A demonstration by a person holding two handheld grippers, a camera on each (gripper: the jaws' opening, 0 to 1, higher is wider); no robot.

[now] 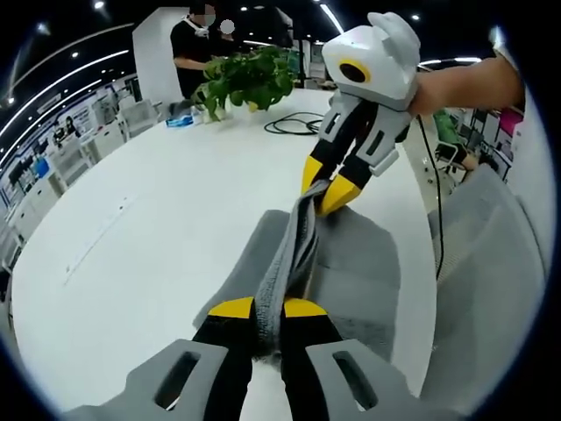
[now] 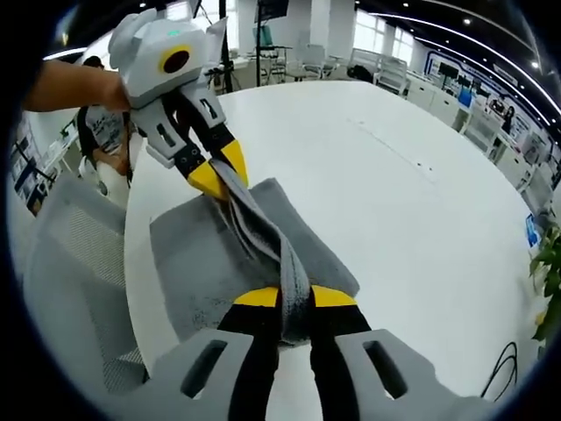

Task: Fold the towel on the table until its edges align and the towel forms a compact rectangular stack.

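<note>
White oval table (image 1: 158,228), open-plan office. Left gripper (image 1: 267,309): jaws clamped on grey towel (image 1: 359,272), one end of raised edge. Right gripper (image 1: 326,189): jaws clamped on other end; rest lies on table near chair-side edge. Advice: keep edge taut, carry level, match corners. Beyond: black cable (image 1: 294,124), potted plant (image 1: 250,79), person. Legible writing: none

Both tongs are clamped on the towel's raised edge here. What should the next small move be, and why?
Probably carry the pinched edge across and lay it on the far edge. The left tongs and right tongs hold the grey towel in a taut ridge above the table, the rest lying flat, unfolded.
</note>
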